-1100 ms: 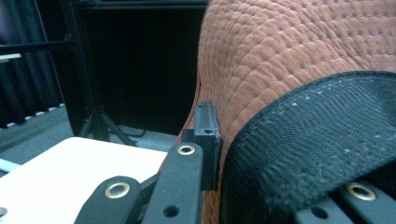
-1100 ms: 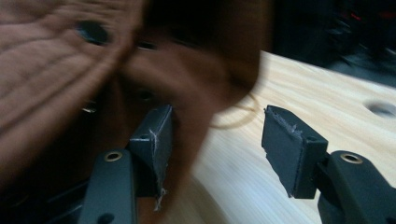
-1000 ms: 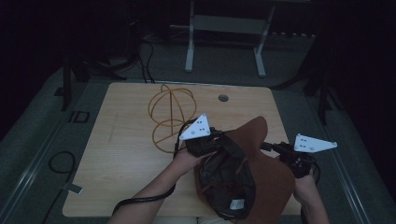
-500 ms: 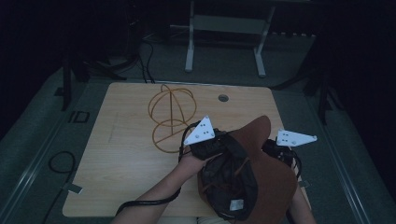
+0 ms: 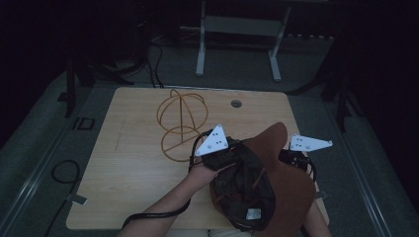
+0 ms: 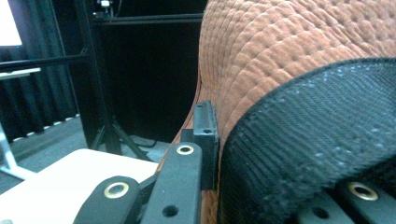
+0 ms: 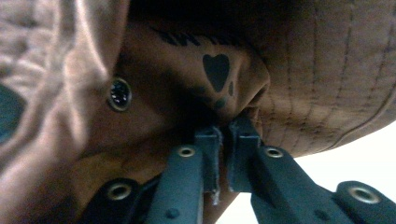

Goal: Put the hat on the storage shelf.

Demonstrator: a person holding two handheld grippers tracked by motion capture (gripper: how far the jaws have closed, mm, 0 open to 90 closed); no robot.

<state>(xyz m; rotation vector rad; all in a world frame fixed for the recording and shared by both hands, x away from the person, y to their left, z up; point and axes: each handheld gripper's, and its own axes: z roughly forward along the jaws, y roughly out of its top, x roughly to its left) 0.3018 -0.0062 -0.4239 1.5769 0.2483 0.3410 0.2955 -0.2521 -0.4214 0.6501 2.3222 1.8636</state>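
Note:
A brown wide-brimmed hat [image 5: 289, 190] with a dark lining [image 5: 242, 195] is held above the table's near right part, inside facing up. My left gripper [image 5: 225, 157] grips its left edge; in the left gripper view the left gripper [image 6: 224, 154] is shut on the hat [image 6: 280, 56], whose black inner band [image 6: 317, 140] covers one jaw. My right gripper [image 5: 292, 159] holds the right side. The right gripper view shows the right gripper [image 7: 224, 135] shut on a fold of the hat [image 7: 303, 70] near a metal eyelet [image 7: 120, 94] and a paw print mark [image 7: 217, 70].
An orange wire stand [image 5: 180, 123] of crossed hoops sits on the wooden table [image 5: 123, 163], far of the left gripper. A round cable hole [image 5: 236, 103] lies near the table's far edge. A metal frame [image 5: 237, 29] stands on the floor beyond.
The right gripper has moved left, closer in against the hat. The left gripper has shifted slightly right and nearer. The hat stays held between them.

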